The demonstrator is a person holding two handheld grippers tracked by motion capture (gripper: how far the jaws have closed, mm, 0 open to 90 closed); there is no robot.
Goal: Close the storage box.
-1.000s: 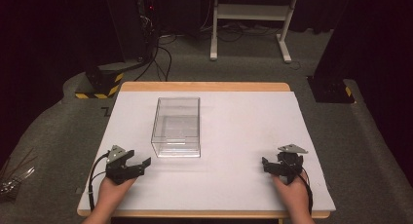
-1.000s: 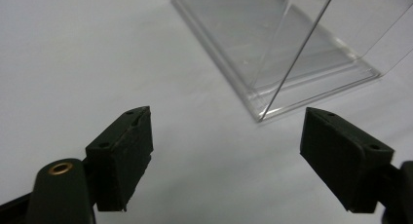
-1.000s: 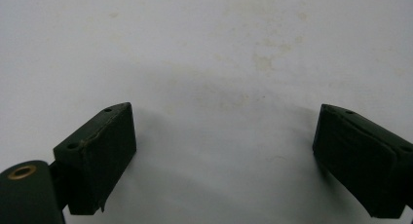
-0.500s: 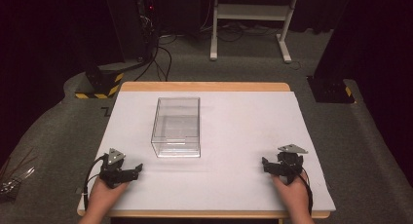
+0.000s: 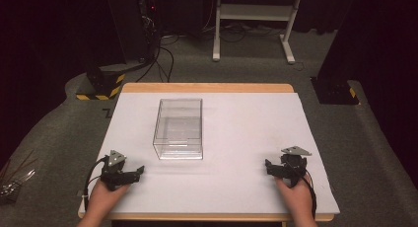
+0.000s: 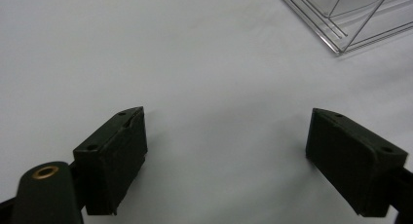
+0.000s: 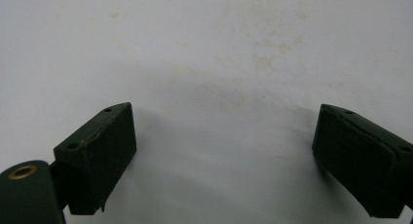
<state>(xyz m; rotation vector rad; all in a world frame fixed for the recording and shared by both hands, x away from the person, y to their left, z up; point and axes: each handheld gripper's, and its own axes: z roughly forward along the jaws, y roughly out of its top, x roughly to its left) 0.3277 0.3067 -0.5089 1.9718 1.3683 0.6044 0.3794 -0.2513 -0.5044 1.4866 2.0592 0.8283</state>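
Box: clear plastic box (image 5: 179,129) standing on the white counter (image 5: 246,133), left of the middle, closer to the far edge than to the near one.
Long axis: runs from the near edge toward the far edge of the counter; short ends face the person and the far wooden edge.
Opening: looks open at the top and empty, though the clear walls make this hard to tell for sure.
Left gripper: left gripper (image 5: 134,173) near the near left corner of the counter, jaws pointing right and a little toward the box's near end; well apart from the box.
Left gripper state: jaws have just been opening and stand wide apart; nothing between them but bare counter.
Right gripper: right gripper (image 5: 270,168) near the near right corner, jaws pointing left toward the middle of the counter; well apart from the box.
Right gripper state: jaws spread wide, holding nothing.
High view: gives the whole box, both hands, the grey plates on the grippers, the dark floor with cables and a white stand beyond the far edge.
Left gripper view: left gripper (image 6: 226,151) over bare white surface, with one lower corner of the box (image 6: 350,19) at the upper right.
Right gripper view: right gripper (image 7: 224,156) over white surface marked with faint brownish stains (image 7: 263,63).
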